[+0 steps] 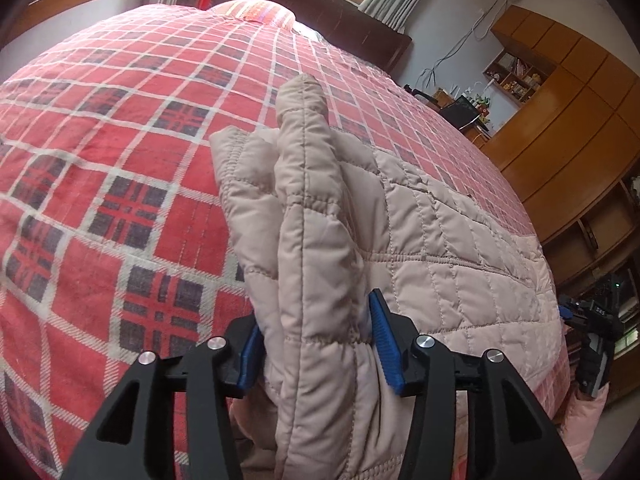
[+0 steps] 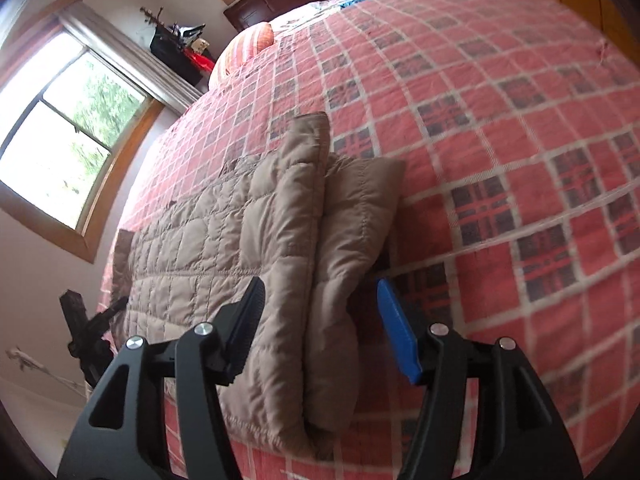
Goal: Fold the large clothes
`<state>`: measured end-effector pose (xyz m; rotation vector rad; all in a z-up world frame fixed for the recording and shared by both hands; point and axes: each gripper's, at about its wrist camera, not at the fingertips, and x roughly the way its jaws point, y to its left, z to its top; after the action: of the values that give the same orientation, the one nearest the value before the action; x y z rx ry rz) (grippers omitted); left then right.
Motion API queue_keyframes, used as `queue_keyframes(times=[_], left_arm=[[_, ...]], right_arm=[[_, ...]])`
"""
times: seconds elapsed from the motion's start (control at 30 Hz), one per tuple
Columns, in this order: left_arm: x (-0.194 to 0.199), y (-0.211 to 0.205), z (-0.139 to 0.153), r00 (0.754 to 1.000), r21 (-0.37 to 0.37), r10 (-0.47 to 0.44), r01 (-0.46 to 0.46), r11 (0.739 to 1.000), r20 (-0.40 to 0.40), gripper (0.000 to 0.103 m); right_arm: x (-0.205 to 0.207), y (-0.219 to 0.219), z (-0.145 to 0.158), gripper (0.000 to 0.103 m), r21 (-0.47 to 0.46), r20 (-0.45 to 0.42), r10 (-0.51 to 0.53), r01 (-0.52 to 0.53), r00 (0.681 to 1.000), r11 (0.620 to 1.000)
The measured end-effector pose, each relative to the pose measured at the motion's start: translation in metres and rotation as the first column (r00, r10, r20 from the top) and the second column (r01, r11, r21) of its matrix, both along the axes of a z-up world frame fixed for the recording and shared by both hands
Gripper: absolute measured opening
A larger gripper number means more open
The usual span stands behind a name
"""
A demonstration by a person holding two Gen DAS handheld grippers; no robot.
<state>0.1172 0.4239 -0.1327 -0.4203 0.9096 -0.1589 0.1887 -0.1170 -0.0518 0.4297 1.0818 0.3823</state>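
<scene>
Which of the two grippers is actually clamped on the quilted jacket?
The left gripper: its blue pads pinch a jacket fold. The right gripper stands open around the edge.

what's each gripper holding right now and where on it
The left gripper is shut on the quilted beige jacket, pinching a raised fold at its edge. The right gripper is open, holding nothing.

Soft daylight enters through the wood-framed window (image 2: 68, 136), blown out white. Fisheye bending curves the red plaid bedspread (image 2: 500, 140); right view slightly motion-blurred.
</scene>
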Motion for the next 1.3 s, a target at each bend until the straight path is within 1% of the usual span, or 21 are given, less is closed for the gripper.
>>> queue_keyframes(times=[0.07, 0.13, 0.2, 0.23, 0.27, 0.3, 0.37, 0.43, 0.57, 0.67, 0.8, 0.9, 0.97, 1.13, 1.3], left_arm=[[-0.008, -0.002, 0.006, 1.0, 0.035, 0.022, -0.022, 0.999, 0.001, 0.051], [-0.014, -0.004, 0.012, 0.999, 0.077, 0.049, -0.049, 0.996, -0.002, 0.055], [-0.021, -0.008, 0.017, 0.998, 0.122, 0.062, -0.061, 0.991, -0.001, 0.055], [-0.025, -0.011, 0.02, 0.998, 0.148, 0.062, -0.062, 0.987, 0.003, 0.055], [-0.028, -0.014, 0.023, 0.998, 0.177, 0.062, -0.063, 0.982, 0.009, 0.055], [-0.032, -0.017, 0.025, 0.998, 0.2, 0.062, -0.064, 0.978, 0.014, 0.055], [-0.04, -0.023, 0.03, 0.998, 0.23, 0.055, -0.06, 0.971, 0.028, 0.055], [-0.046, -0.026, 0.033, 0.998, 0.238, 0.05, -0.057, 0.97, 0.035, 0.056], [-0.053, -0.029, 0.034, 0.998, 0.246, 0.051, -0.058, 0.967, 0.036, 0.057], [-0.052, -0.032, 0.031, 0.998, 0.26, 0.056, -0.063, 0.964, 0.031, 0.057], [-0.047, -0.034, 0.022, 0.998, 0.273, 0.06, -0.062, 0.96, 0.015, 0.058], [-0.045, -0.036, 0.018, 0.998, 0.283, 0.065, -0.067, 0.957, 0.015, 0.061], [-0.044, -0.036, 0.015, 0.998, 0.285, 0.066, -0.067, 0.956, 0.012, 0.061], [-0.044, -0.034, 0.011, 0.997, 0.279, 0.071, -0.071, 0.958, 0.009, 0.063], [-0.051, -0.03, 0.012, 0.997, 0.258, 0.083, -0.082, 0.963, 0.004, 0.064]], right_arm=[[-0.006, 0.014, 0.011, 0.047, -0.049, -0.004, 0.033, -0.033, 0.999, 0.998], [-0.011, 0.029, 0.021, 0.042, -0.101, -0.011, 0.06, -0.061, 0.998, 0.993], [-0.015, 0.044, 0.027, 0.025, -0.152, -0.02, 0.079, -0.081, 0.997, 0.985], [-0.016, 0.053, 0.03, 0.024, -0.164, -0.023, 0.095, -0.098, 0.995, 0.982], [-0.017, 0.058, 0.031, 0.018, -0.171, -0.025, 0.107, -0.11, 0.994, 0.979], [-0.017, 0.067, 0.032, 0.011, -0.189, -0.032, 0.125, -0.129, 0.992, 0.973], [-0.022, 0.075, 0.027, 0.01, -0.215, -0.051, 0.146, -0.153, 0.988, 0.964], [-0.019, 0.087, 0.023, 0.01, -0.258, -0.073, 0.155, -0.169, 0.985, 0.951], [-0.016, 0.096, 0.014, 0.01, -0.282, -0.104, 0.161, -0.185, 0.981, 0.941], [-0.013, 0.1, 0.002, 0.01, -0.3, -0.14, 0.155, -0.191, 0.978, 0.934], [-0.008, 0.101, -0.019, 0.006, -0.293, -0.187, 0.148, -0.199, 0.971, 0.935], [-0.002, 0.103, -0.038, 0.005, -0.275, -0.213, 0.155, -0.211, 0.965, 0.938], [0.001, 0.104, -0.047, 0.003, -0.261, -0.215, 0.158, -0.213, 0.964, 0.942], [0.0, 0.103, -0.048, 0.003, -0.258, -0.215, 0.159, -0.213, 0.964, 0.942], [-0.001, 0.103, -0.048, 0.003, -0.254, -0.212, 0.159, -0.212, 0.964, 0.944]])
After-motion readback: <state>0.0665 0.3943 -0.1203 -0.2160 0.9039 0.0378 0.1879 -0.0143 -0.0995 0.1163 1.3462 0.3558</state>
